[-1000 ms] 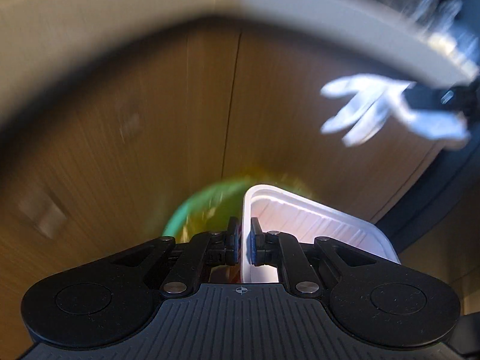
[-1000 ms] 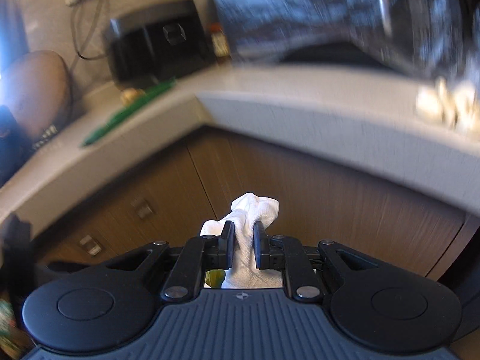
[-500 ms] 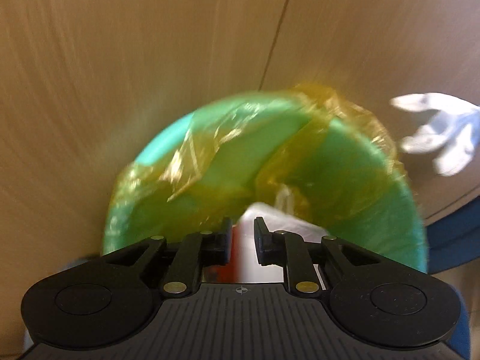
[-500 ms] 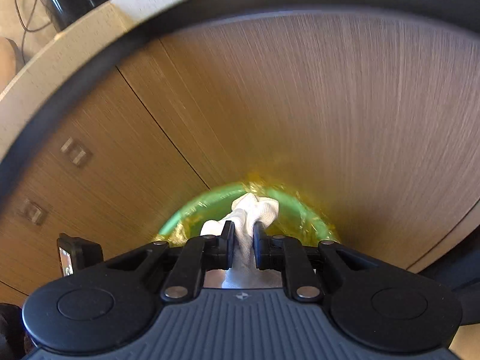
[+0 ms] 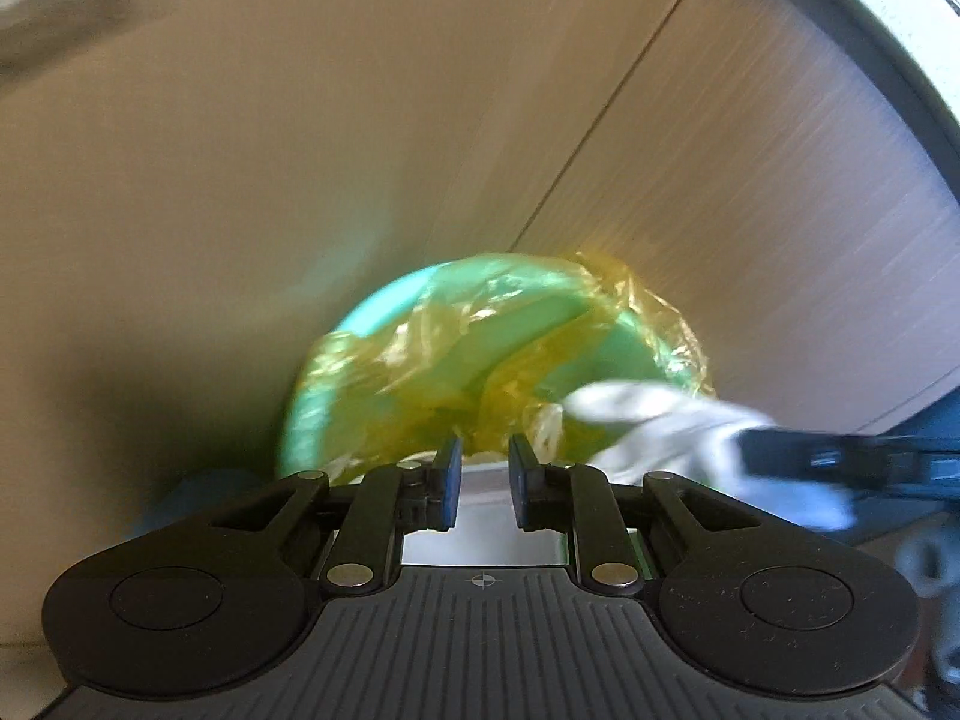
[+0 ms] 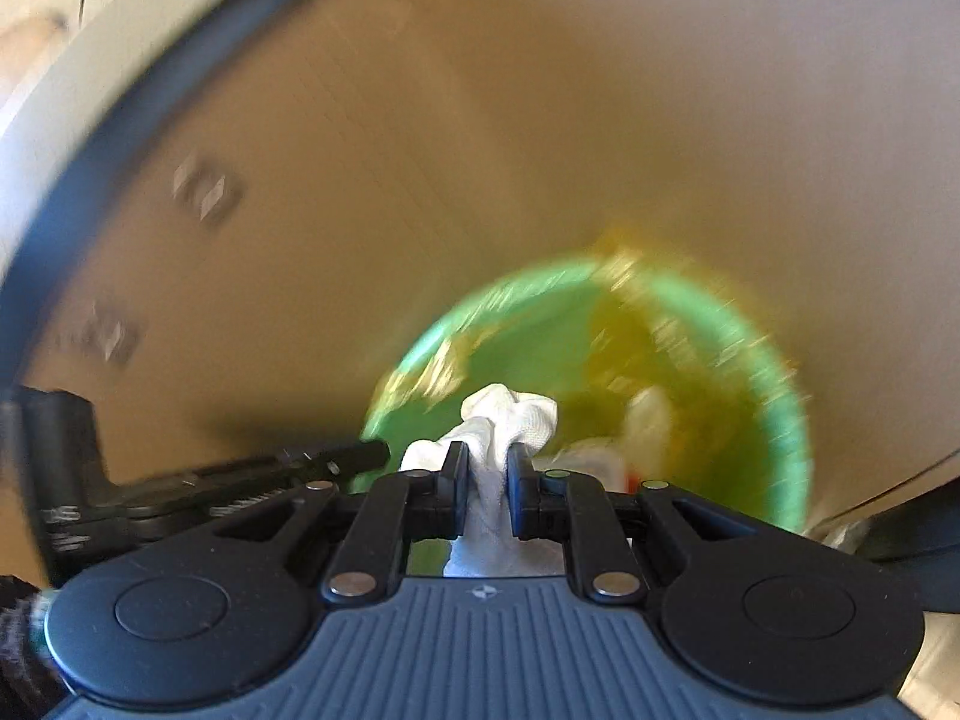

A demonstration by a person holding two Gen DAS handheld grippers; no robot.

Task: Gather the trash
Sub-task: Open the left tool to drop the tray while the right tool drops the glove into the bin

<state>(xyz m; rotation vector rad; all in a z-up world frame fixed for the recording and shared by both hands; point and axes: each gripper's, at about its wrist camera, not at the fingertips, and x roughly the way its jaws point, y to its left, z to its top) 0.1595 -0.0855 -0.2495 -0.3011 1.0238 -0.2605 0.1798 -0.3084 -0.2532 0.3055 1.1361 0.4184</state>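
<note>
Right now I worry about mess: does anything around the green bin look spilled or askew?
Nothing spilled that I can see. The yellow plastic liner sits crumpled and bunched unevenly over the round green bin's rim.

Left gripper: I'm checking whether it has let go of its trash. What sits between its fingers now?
Nothing is pinched: in the left wrist view the left gripper stands open, with only the green bin beyond.

Warm, moderately bright light from the upper right. Both fisheye views bow straight edges, most strongly the counter (image 5: pixel 888 48) rim at the frame margins. Motion blur smears the cabinet doors (image 6: pixel 540 150) and green bin (image 6: pixel 774 384); glare glints on its yellow liner (image 5: pixel 648 306). Gripper bodies stay sharp; a dark shadow pools left of the bin.
</note>
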